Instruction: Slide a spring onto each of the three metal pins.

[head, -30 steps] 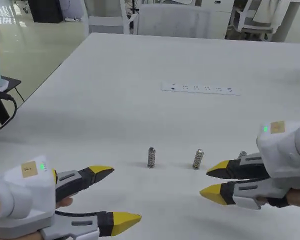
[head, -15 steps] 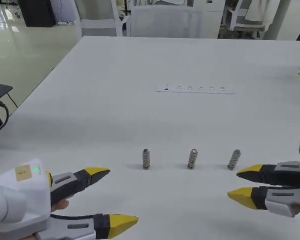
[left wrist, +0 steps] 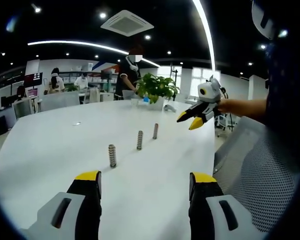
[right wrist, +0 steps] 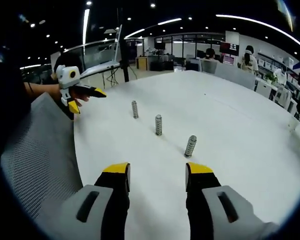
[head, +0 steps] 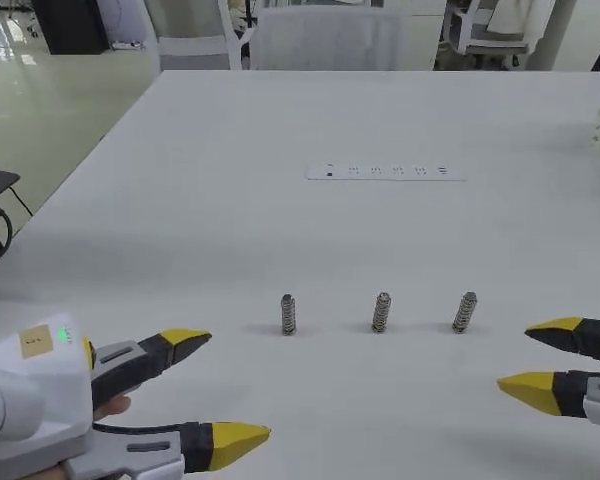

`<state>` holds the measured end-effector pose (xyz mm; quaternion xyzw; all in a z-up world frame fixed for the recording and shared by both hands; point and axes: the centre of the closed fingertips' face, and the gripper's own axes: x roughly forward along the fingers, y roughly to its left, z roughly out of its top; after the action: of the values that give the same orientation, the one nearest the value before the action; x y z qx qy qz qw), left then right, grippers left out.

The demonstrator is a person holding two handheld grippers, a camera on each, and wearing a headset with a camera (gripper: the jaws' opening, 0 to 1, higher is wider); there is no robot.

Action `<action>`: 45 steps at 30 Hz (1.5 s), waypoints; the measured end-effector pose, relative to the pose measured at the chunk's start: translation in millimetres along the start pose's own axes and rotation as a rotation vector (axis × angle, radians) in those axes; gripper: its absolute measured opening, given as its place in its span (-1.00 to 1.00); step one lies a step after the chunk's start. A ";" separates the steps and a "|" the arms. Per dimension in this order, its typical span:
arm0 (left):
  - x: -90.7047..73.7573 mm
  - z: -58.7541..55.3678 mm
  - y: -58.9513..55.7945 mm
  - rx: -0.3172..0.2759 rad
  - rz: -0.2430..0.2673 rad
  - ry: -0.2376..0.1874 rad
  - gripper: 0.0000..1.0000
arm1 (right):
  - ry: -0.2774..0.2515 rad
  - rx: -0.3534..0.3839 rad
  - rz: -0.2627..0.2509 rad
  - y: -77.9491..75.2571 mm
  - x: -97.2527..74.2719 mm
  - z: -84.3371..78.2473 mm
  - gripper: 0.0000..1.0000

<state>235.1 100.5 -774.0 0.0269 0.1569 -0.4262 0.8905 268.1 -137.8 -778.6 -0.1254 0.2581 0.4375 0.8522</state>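
Three upright metal pins stand in a row on the white table, each with a coiled spring around it: the left one (head: 288, 314), the middle one (head: 381, 312) and the right one (head: 464, 312). My left gripper (head: 225, 388) is open at the lower left, well short of the left pin (left wrist: 112, 155), with nothing between its yellow-tipped fingers. Open and holding nothing, my right gripper (head: 542, 360) sits at the right edge, just right of and nearer than the right pin (right wrist: 190, 146). The other two sprung pins (right wrist: 158, 124) (right wrist: 135, 109) line up beyond it.
A flush white socket strip (head: 385, 173) lies across the table's middle, far behind the pins. Chairs (head: 325, 38) stand beyond the far edge. A potted plant (left wrist: 155, 89) sits at one table end, and a mesh chair back (right wrist: 35, 150) is close to the near edge.
My right gripper has drawn back to the right, away from the right pin, which now shows with its spring on. The left gripper stays put. The head camera has shifted slightly.
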 end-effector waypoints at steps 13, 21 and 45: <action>2.1 -0.2 1.5 -0.020 0.019 -0.006 0.40 | -0.021 -0.018 -0.022 -14.4 -4.7 -4.8 0.17; 3.5 0.9 0.4 -0.024 0.029 -0.004 0.42 | -0.039 -0.015 -0.035 -22.9 -8.8 -4.1 0.27; 4.8 1.5 3.3 -0.026 0.037 -0.002 0.43 | 0.043 0.075 0.032 -10.0 6.4 -31.4 0.31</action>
<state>240.8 98.7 -774.4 0.0176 0.1612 -0.4078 0.8986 269.0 -153.1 -808.5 -0.0986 0.2947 0.4385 0.8433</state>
